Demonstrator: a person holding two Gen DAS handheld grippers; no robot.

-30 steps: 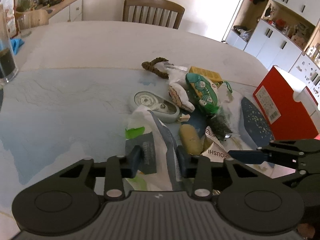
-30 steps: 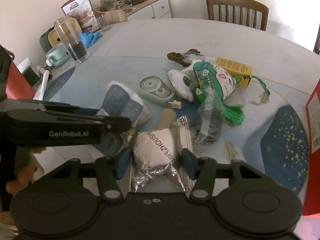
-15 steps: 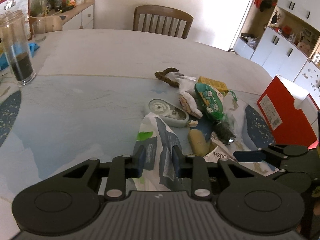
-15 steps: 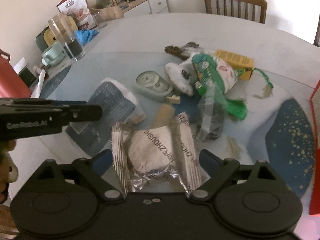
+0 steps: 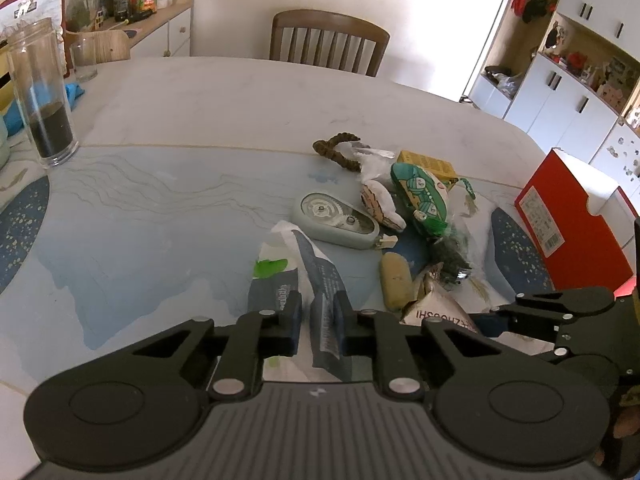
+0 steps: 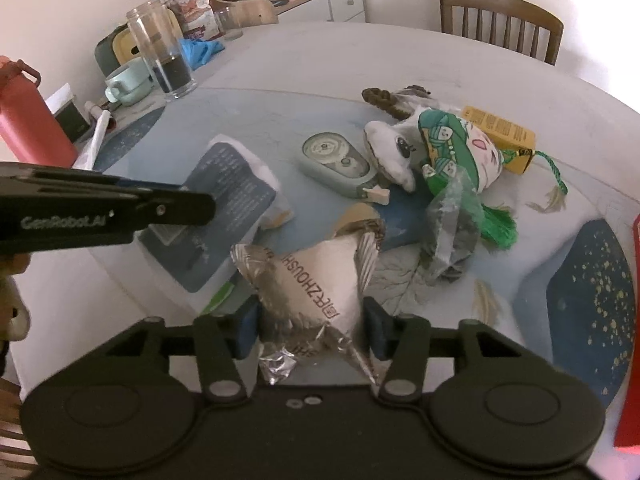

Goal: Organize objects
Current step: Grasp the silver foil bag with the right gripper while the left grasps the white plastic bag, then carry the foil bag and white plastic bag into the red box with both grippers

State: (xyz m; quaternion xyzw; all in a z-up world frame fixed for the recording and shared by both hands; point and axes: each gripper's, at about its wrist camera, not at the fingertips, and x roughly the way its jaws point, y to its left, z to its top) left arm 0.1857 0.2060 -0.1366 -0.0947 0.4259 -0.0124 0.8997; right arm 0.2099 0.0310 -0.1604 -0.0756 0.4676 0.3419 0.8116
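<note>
A: What is the left hand-held gripper [image 5: 316,320] doing?

B: Its jaws have just been closing, and they are clenched on a fold of the grey and white packet [image 5: 316,280] at the bottom middle of the left wrist frame. The packet's far end lies on the desk [image 5: 160,208].

A: And the right hand-held gripper [image 6: 310,326]?

B: Its jaws have just been closing too, and the 2 pads press the sides of the silver foil pouch [image 6: 316,276], low in the middle of the right wrist frame. The pouch sits tilted between them.

A: Where is the rest of the pile?

B: In the right wrist view, just above the pouch: a pale green tape dispenser [image 6: 340,164] in the middle, a white and green plush toy [image 6: 440,148] touching its right side, a yellow box [image 6: 500,132] behind the toy, and a crumpled clear bag [image 6: 452,216] below the toy.

A: Anything further off?

B: A red box [image 5: 572,224] stands at the right edge of the left wrist frame, and a tall glass jar [image 5: 44,92] with dark contents stands at the upper left.
</note>
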